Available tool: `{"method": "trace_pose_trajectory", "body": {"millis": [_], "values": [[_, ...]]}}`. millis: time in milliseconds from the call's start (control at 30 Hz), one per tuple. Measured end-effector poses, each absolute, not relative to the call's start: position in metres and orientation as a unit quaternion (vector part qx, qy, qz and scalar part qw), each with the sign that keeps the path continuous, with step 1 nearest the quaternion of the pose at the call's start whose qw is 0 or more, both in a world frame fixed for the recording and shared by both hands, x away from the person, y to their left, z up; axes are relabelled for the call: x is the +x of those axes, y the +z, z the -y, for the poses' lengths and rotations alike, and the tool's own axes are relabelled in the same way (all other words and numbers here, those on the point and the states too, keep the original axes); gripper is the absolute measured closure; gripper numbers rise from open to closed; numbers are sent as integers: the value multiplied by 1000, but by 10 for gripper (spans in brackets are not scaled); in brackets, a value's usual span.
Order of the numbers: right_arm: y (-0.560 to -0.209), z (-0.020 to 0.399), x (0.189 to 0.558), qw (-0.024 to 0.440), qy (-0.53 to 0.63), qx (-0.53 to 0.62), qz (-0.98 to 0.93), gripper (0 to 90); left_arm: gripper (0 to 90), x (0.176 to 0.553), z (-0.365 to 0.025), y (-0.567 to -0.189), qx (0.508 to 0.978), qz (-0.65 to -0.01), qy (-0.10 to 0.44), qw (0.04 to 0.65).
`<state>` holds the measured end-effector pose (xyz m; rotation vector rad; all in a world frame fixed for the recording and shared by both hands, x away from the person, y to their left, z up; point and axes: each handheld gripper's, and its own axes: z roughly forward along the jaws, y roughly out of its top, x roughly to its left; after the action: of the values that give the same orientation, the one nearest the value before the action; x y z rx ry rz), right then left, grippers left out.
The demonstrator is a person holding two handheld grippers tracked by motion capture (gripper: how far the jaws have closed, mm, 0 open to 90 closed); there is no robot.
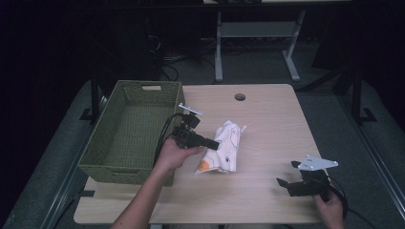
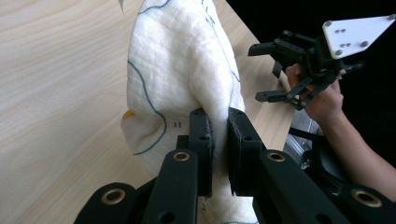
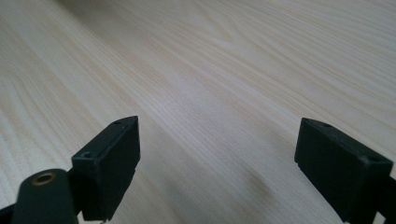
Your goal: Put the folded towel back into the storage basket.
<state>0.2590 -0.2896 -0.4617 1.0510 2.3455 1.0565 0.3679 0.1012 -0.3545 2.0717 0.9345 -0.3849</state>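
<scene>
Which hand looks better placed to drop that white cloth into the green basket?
Left. The left gripper is already clamped on the white cloth, right beside the green basket. The right gripper sits open near the table's far corner.

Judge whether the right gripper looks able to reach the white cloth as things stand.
Probably yes: the right gripper stands open, and bare table lies between it and the white cloth, which the left gripper pinches.
</scene>
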Motion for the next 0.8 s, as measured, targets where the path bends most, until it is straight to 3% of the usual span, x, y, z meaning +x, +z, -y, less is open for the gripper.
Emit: {"method": "trace_pose_trajectory", "body": {"millis": [800], "values": [[-461, 292, 258, 181, 371, 380, -828, 139, 830, 362, -144, -322, 810, -368, -166, 426]]}}
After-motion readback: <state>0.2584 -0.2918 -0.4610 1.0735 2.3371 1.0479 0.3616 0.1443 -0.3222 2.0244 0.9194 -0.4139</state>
